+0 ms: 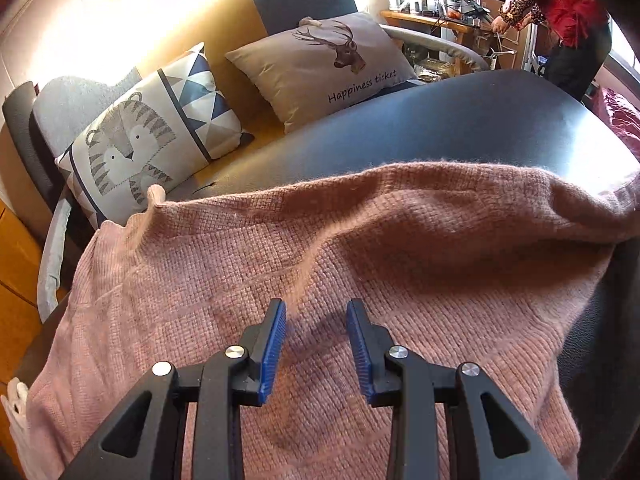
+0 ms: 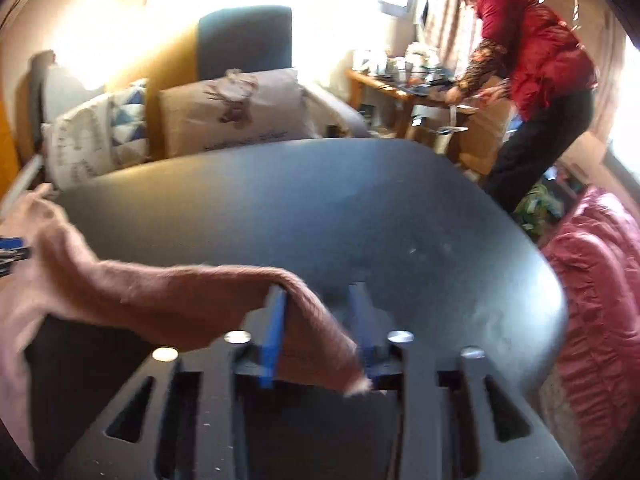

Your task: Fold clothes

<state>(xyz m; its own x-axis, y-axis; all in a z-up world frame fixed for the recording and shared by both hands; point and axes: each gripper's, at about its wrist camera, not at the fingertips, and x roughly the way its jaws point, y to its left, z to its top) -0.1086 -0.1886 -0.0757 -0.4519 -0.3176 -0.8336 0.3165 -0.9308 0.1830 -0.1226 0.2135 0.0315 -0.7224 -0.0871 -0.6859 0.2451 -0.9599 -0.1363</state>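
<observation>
A pink knitted sweater (image 1: 360, 240) lies spread over the near part of a dark round-cornered table (image 1: 440, 120), with a soft ridge running across its middle. My left gripper (image 1: 316, 308) hovers just above the knit, open, nothing between its blue pads. In the blurred right wrist view, a strip of the same sweater (image 2: 160, 300) comes in from the left, drapes over the left finger and hangs down between the jaws of my right gripper (image 2: 318, 292). Those jaws stand wide apart, open, over the bare table (image 2: 320, 208).
Behind the table is a sofa with a tiger cushion (image 1: 140, 140) and a deer cushion (image 1: 320, 64). A person in a red top (image 2: 532, 64) bends over a cluttered desk at the back right. A pink quilted cover (image 2: 600, 300) lies at the right.
</observation>
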